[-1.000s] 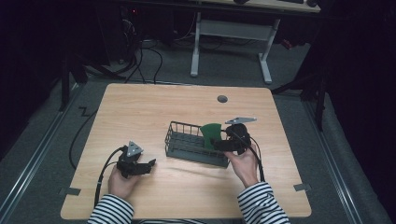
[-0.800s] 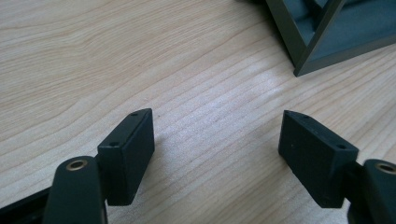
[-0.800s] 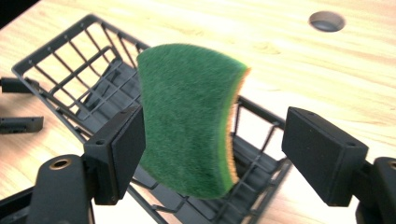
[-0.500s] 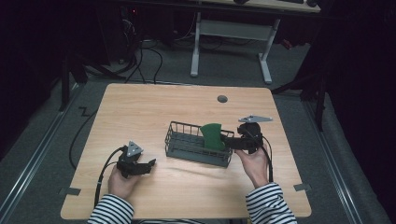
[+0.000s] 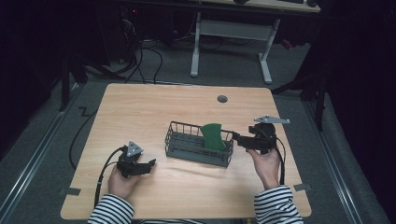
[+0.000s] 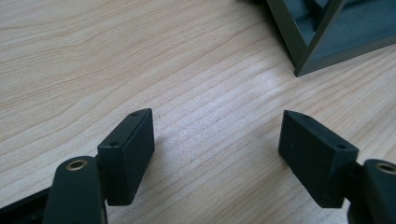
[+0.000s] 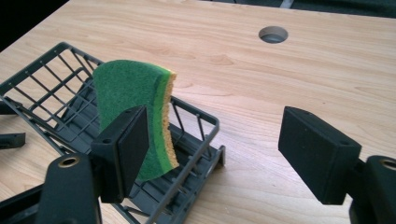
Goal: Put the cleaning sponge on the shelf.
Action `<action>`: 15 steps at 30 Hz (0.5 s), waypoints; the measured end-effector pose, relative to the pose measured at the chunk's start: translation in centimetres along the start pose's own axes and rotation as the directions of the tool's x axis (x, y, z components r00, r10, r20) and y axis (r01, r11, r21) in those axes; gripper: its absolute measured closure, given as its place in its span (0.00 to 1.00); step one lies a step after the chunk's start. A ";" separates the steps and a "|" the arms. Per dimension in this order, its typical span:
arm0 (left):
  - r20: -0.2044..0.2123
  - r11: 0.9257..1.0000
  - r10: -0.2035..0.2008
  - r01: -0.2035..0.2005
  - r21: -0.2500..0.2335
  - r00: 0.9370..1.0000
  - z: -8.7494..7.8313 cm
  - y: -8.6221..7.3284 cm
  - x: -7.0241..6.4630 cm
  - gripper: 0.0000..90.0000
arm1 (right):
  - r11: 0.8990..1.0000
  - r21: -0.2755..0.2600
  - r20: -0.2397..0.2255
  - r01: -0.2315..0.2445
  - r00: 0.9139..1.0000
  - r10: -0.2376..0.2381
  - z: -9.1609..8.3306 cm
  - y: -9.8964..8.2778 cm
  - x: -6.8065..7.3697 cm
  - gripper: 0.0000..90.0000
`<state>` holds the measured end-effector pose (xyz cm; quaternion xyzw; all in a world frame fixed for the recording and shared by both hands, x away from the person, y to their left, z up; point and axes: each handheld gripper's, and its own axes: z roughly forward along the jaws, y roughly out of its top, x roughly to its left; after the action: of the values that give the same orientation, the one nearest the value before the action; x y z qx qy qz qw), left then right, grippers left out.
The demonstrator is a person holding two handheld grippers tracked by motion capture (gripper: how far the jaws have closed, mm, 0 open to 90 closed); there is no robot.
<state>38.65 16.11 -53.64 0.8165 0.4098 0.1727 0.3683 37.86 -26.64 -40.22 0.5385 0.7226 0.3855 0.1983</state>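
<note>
The green sponge [image 7: 135, 116] stood on edge inside the wire basket [image 5: 187, 148] on the table; right tool [image 5: 237, 138] was spread, empty, jaws having just narrowed slightly; backing straight out avoided snagging the rim

A round hole [image 5: 222, 99] sits near the far edge of the wooden table [image 5: 154, 107]. Beyond that table, a white-legged desk [image 5: 231, 44] stands on grey floor [image 5: 42, 140]; black cables [image 5: 140, 51] lie beyond the table's far left corner.
</note>
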 end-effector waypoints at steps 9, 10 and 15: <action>0.000 1.000 0.000 0.000 0.000 1.000 0.0 0.0 0.0 0.30 | 0.999 -0.035 0.010 -0.018 1.000 0.019 -1.7 -0.6 -1.0 0.30; 0.000 1.000 0.000 0.000 0.000 1.000 0.0 0.0 0.0 0.30 | 0.999 -0.035 0.009 -0.024 1.000 0.024 -1.9 -0.7 -1.1 0.30; 0.001 1.000 -0.001 0.001 0.000 1.000 0.0 0.0 0.0 0.30 | 0.999 -0.040 0.009 -0.034 0.999 0.034 -2.7 -1.2 -1.6 0.30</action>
<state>38.64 16.11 -53.64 0.8163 0.4099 0.1724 0.3685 35.75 -29.25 -39.67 0.5485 0.7044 0.4006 0.2061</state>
